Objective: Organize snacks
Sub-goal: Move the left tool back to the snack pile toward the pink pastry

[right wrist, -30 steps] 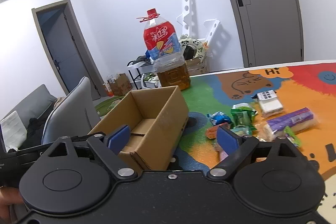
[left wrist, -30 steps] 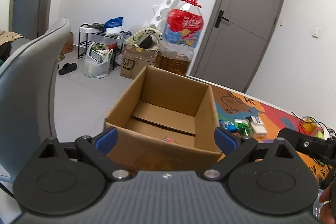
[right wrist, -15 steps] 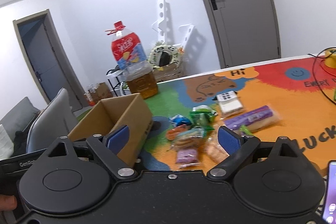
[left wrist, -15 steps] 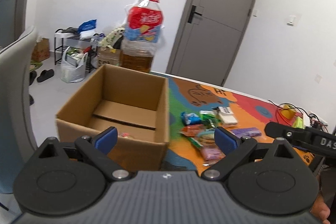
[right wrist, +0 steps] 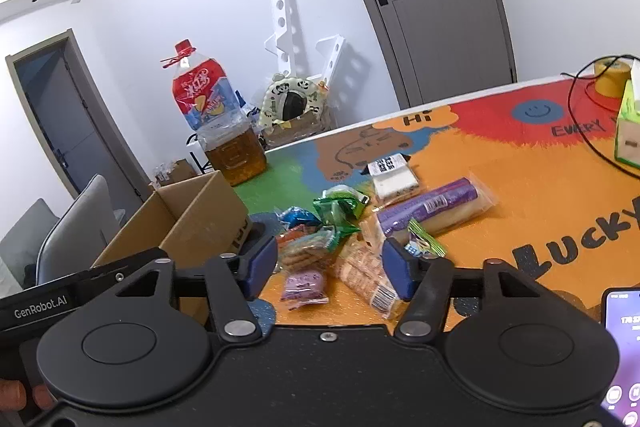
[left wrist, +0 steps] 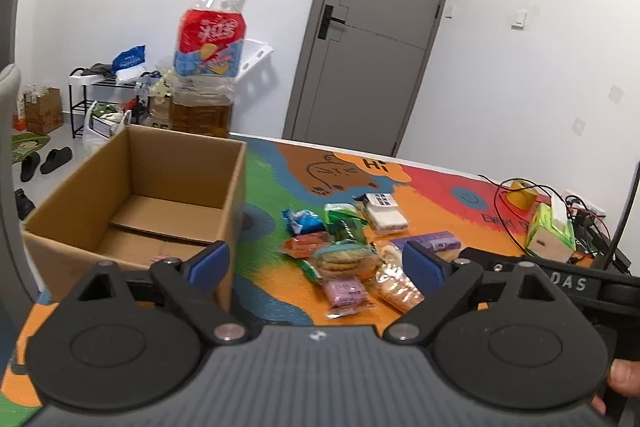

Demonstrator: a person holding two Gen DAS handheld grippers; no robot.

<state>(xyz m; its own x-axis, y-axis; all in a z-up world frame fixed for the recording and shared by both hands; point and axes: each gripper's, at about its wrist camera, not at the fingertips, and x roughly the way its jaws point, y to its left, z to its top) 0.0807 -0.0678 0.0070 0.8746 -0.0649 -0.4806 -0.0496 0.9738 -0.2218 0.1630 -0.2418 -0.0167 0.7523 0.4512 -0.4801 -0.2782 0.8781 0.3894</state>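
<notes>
An open cardboard box (left wrist: 132,195) stands at the table's left end, with a small pink item on its floor. Right of it lies a pile of snack packs (left wrist: 344,251): a long purple pack (right wrist: 432,205), a white pack (right wrist: 394,179), green packs (right wrist: 340,205), a blue pack (right wrist: 298,217), a small pink pack (right wrist: 304,285) and a biscuit pack (right wrist: 368,275). My left gripper (left wrist: 316,263) hovers short of the pile, jaws wide and closing slightly. My right gripper (right wrist: 330,267) hangs just above the pink and biscuit packs, jaws closing, pads touching nothing.
A big oil bottle (left wrist: 208,67) stands behind the box. A green tissue box (left wrist: 552,235), cables and a tape roll sit at the far right. A phone (right wrist: 624,347) lies near the right front edge. A grey chair (right wrist: 72,239) stands left of the table.
Both views have swung right, from the cardboard box toward the snack pile. The right gripper's jaws have narrowed markedly and it has come down closer to the packs.
</notes>
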